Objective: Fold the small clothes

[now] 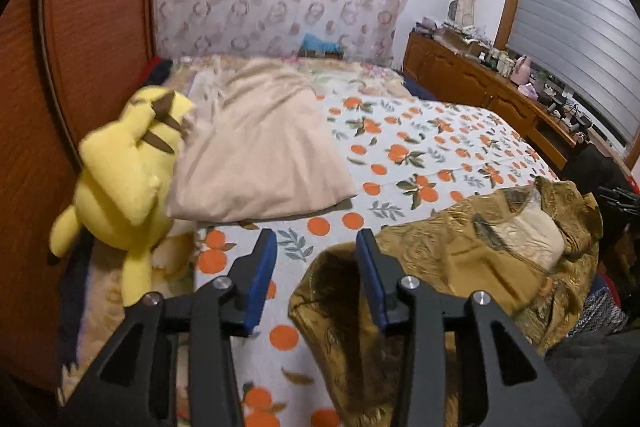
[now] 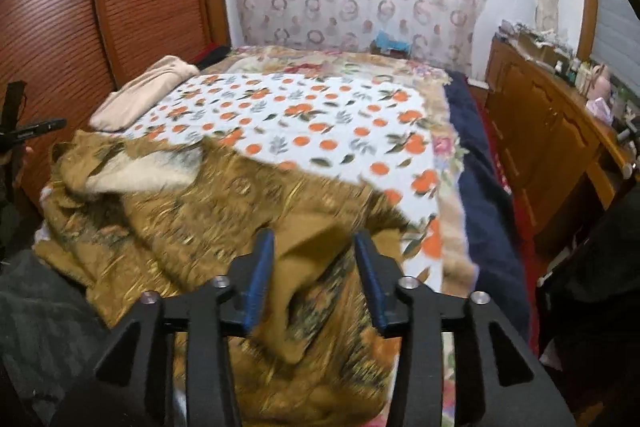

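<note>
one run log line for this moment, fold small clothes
stage: pre-grasp | left gripper: jaws open, empty | right gripper: jaws open over garment | brown patterned garment: crumpled on orange-print bedsheet, unfolded

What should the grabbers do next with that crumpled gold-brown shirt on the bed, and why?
Probably lower the right gripper a little and close it on the garment's near fold. Both it and the left gripper are open and hold nothing, while the garment lies bunched on the orange-print sheet, its pale lining showing. It likely needs pulling flat before any fold.
</note>
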Motion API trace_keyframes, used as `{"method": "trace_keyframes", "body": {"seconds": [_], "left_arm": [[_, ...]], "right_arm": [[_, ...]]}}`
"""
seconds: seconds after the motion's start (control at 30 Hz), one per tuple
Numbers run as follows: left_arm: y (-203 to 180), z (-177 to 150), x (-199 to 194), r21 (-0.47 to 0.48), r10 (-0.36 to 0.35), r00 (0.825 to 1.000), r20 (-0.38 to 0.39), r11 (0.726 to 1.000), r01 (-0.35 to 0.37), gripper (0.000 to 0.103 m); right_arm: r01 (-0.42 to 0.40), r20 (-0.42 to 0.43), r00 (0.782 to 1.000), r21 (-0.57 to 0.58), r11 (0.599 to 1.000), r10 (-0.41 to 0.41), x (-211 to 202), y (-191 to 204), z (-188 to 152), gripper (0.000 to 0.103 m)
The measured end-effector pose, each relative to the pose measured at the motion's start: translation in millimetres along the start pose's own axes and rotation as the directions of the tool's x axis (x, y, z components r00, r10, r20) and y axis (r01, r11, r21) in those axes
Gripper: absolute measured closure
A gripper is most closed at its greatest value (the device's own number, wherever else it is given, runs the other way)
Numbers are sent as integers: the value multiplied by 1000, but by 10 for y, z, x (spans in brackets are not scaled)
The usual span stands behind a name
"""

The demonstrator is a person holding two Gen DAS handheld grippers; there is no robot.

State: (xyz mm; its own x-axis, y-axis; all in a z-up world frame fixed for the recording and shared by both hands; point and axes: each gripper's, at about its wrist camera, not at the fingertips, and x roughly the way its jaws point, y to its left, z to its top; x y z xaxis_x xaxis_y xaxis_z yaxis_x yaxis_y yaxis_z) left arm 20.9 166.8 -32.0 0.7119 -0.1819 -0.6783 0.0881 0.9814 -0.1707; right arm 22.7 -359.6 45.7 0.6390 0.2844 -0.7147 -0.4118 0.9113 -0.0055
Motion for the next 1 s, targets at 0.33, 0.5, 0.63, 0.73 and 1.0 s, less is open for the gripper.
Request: {"method": "trace_keyframes", "body": {"seconds": [0.33, 0.5, 0.63, 0.73, 1.0], "left_arm": [[-150, -42, 444, 16, -61, 995, -84, 998, 62, 63], [-228, -102, 630, 51, -36, 989, -143, 998, 43, 63], [-220, -136, 696, 50, -38, 986, -164, 998, 46, 63], [-211, -149, 724, 52, -38, 985, -166, 998, 47, 63], [-182, -145, 722, 67, -42, 985, -166, 996, 53, 62]], "right_arm": [[40, -73, 997, 32, 999, -37, 593, -280, 179, 53], [41, -102, 994, 47, 998, -36, 783, -356, 192, 53], [48, -127, 991, 47, 998, -42, 893, -387, 165, 52], [62, -132, 990, 59, 996, -54, 947, -439, 165, 51], [75, -150, 986, 40, 996, -68, 1042, -437, 165, 50]]}}
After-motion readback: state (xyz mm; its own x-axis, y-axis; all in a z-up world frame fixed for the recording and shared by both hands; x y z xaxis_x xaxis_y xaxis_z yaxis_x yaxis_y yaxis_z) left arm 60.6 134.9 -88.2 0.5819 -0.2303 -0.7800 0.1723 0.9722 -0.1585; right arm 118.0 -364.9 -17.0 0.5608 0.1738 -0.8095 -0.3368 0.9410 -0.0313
